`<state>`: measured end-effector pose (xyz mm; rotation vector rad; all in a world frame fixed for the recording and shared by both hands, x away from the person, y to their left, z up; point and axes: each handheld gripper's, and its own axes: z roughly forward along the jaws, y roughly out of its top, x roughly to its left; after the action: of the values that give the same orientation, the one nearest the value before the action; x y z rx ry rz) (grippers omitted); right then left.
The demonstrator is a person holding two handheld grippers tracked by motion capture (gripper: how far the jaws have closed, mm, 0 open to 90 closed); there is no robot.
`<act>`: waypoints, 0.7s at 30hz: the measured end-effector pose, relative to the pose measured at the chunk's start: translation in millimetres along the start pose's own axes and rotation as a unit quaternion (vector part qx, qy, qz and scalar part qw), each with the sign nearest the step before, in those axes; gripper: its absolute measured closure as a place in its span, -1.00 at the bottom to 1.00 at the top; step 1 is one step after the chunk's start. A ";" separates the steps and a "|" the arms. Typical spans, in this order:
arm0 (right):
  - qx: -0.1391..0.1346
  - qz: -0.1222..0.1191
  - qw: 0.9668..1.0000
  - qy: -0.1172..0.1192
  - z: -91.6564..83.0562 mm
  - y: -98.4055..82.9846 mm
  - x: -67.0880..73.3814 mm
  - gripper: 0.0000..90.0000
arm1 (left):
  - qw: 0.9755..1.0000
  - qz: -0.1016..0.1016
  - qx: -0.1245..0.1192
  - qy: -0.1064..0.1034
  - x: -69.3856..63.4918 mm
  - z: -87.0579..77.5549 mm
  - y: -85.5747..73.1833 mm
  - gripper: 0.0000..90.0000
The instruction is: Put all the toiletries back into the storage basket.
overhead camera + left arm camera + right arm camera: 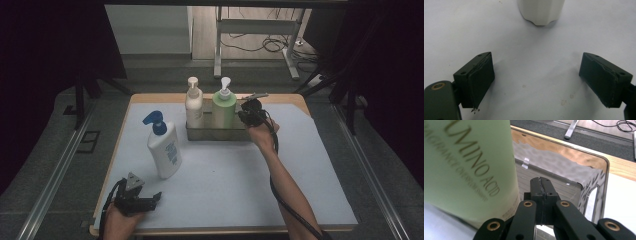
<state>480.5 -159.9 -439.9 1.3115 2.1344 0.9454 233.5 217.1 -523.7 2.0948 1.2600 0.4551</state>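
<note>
Green bottle (223,111) stands in the metal tray (215,133) at the table's far side; the right gripper (248,114), jaws pressed together empty, sits just right of it. The left gripper (150,201) gapes wide, empty, near left.

A white pump bottle with a blue pump (164,147) stands on the left of a white sheet (225,175) covering the wooden tabletop (295,100). A cream pump bottle (194,102) stands at the left end of the metal tray. Beyond the tabletop, a grey floor, a white table frame (257,30) and loose cables (272,45).
</note>
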 end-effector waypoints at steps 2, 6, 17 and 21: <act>-0.001 0.001 1.000 -0.001 3.6 0.9 1.3 0.99 | 1.000 0.000 0.000 0.000 0.0 0.0 0.0 -0.73; 0.000 0.000 1.000 -0.003 9.8 2.3 3.2 0.99 | 1.000 0.000 0.000 0.000 0.0 0.0 0.0 -0.73; 0.008 0.013 1.000 0.021 20.5 1.4 4.6 0.99 | 1.000 0.000 0.000 0.000 0.1 0.0 0.0 -0.73; 0.011 0.013 1.000 0.023 21.2 0.2 4.9 0.99 | 1.000 0.000 0.000 0.000 0.0 0.0 0.0 -0.73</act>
<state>492.9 -148.8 -453.8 1.3433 2.1724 0.9753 233.6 217.1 -523.7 2.0945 1.2601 0.4548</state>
